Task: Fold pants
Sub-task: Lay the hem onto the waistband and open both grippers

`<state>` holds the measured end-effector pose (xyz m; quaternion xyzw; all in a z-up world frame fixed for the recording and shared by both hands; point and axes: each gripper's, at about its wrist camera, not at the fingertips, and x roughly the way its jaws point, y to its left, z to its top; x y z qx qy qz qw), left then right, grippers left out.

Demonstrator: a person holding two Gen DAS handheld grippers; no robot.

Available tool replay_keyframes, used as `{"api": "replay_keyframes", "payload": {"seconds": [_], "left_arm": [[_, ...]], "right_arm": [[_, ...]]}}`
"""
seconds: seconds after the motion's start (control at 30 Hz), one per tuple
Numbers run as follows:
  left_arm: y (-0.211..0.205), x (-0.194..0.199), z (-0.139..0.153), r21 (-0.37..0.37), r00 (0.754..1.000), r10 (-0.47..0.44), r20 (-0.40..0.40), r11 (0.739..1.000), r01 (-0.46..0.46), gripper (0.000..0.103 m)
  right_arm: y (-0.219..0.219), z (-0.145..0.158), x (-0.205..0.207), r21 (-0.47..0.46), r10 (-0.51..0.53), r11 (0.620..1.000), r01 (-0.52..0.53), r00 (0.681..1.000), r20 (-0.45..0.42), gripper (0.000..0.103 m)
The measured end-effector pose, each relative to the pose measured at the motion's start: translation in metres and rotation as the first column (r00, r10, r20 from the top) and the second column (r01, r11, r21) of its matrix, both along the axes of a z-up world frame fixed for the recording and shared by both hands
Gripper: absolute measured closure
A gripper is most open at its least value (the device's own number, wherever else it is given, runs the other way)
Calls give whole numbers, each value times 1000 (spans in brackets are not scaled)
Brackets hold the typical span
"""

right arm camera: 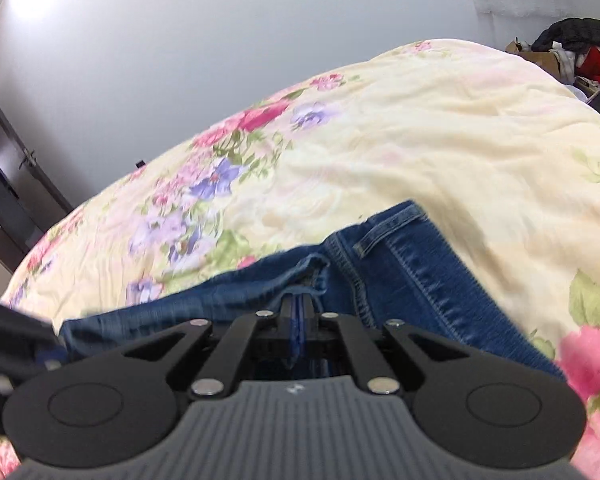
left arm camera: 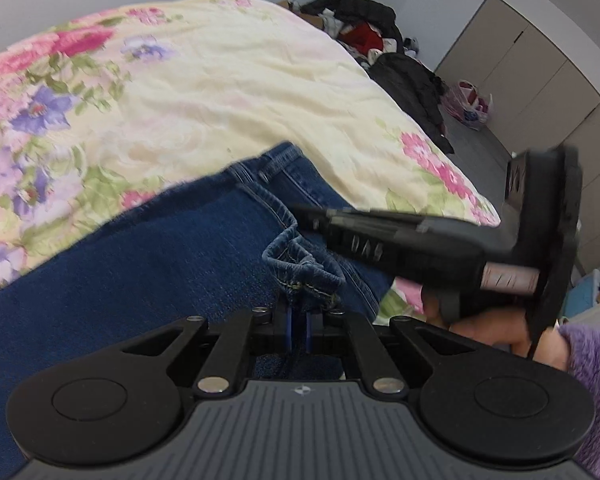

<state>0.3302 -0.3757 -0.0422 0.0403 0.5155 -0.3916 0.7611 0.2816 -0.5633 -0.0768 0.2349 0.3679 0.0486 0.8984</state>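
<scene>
Blue denim pants (left arm camera: 160, 248) lie on a floral bedspread (left arm camera: 204, 80). My left gripper (left arm camera: 299, 312) is shut on a bunched fold of the pants' hem. In the left wrist view my right gripper (left arm camera: 312, 216) reaches in from the right, its tip touching the denim just beyond the fold. In the right wrist view my right gripper (right arm camera: 300, 308) is shut on an edge of the pants (right arm camera: 400, 272), near a belt loop (right arm camera: 374, 240) and the waistband. The bedspread (right arm camera: 420, 140) spreads beyond.
A pile of dark and red clothes (left arm camera: 364, 32) lies beyond the bed's far right edge. A pink plastic bag (left arm camera: 468, 102) sits on the grey floor by beige cupboards (left arm camera: 540, 64). A dark door (right arm camera: 4, 184) stands at the left wall.
</scene>
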Motion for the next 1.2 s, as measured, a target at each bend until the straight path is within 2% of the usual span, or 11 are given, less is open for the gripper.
{"api": "replay_keyframes", "payload": {"seconds": [0.17, 0.23, 0.33, 0.4, 0.47, 0.57, 0.73, 0.8, 0.93, 1.03, 1.2], "left_arm": [[1, 4, -40, -61, 990, 26, -142, 998, -35, 76], [4, 5, -51, -82, 978, 20, -207, 996, -37, 50], [11, 2, -53, -113, 972, 10, -235, 993, -38, 39], [19, 2, -47, -122, 974, 15, -226, 992, -43, 37], [30, 3, -39, -138, 978, 18, -208, 989, -48, 37], [55, 8, -26, -162, 985, 49, -166, 984, -76, 37], [109, 26, -15, -119, 980, 171, -107, 976, -183, 37], [131, 32, -14, -92, 974, 213, -79, 971, -220, 37], [180, 46, -11, -27, 954, 300, 0, 953, -300, 37], [221, 57, -13, -15, 926, 379, 3, 925, -379, 37], [267, 65, -21, -10, 895, 447, -1, 895, -447, 37]], "right_arm": [[-8, 0, -7, 26, -10, 1000, 11, 1000, -15, 103], [-7, 5, -15, -3, -12, 1000, 12, 1000, -14, 103], [-9, 9, -26, 9, -10, 1000, 11, 999, -38, 102], [-10, 11, -34, 24, -3, 1000, 4, 998, -64, 94], [-12, 12, -42, 59, 1, 998, 4, 996, -92, 72], [-16, 11, -52, 123, -6, 992, 21, 993, -121, 63], [-24, -9, -52, 236, 12, 971, 40, 976, -215, 47], [-26, -20, -47, 282, 16, 958, 54, 971, -239, 46], [-25, -30, -33, 305, 15, 950, 69, 964, -265, 45], [-28, -32, -29, 305, 31, 951, 58, 960, -280, 57], [-37, -29, -38, 354, 83, 935, 26, 954, -288, 59]]}}
